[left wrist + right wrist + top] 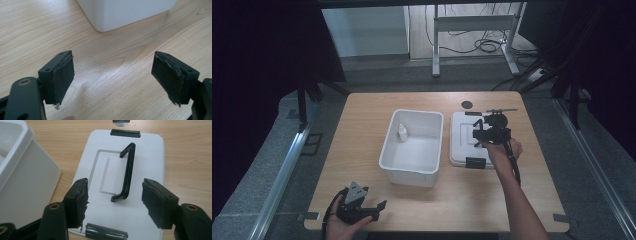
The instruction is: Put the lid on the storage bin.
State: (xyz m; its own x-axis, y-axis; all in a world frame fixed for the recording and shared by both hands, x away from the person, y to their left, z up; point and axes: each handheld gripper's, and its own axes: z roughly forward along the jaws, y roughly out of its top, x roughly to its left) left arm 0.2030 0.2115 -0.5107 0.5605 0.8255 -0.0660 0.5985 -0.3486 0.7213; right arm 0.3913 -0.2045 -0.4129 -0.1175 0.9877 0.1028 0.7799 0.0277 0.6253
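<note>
lid (140, 220): flat on desk beside bin (412, 145), ungrasped
right gripper (116, 202): fingers apart, we straddle handle (127, 173)
left gripper (113, 77): fingers apart, idle
left: we judge grasp, lift, close

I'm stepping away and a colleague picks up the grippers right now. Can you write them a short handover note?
Right gripper: open, above the white lid, jaws either side of its raised black handle, not yet gripping.
Left gripper: open, empty, at the table's near-left edge.
White bin: mid-table, uncovered, a small white bottle inside. Lid lies flat to its right.
Done: bottle in bin. Probably left: grasp the handle, set the lid on the bin.
</note>
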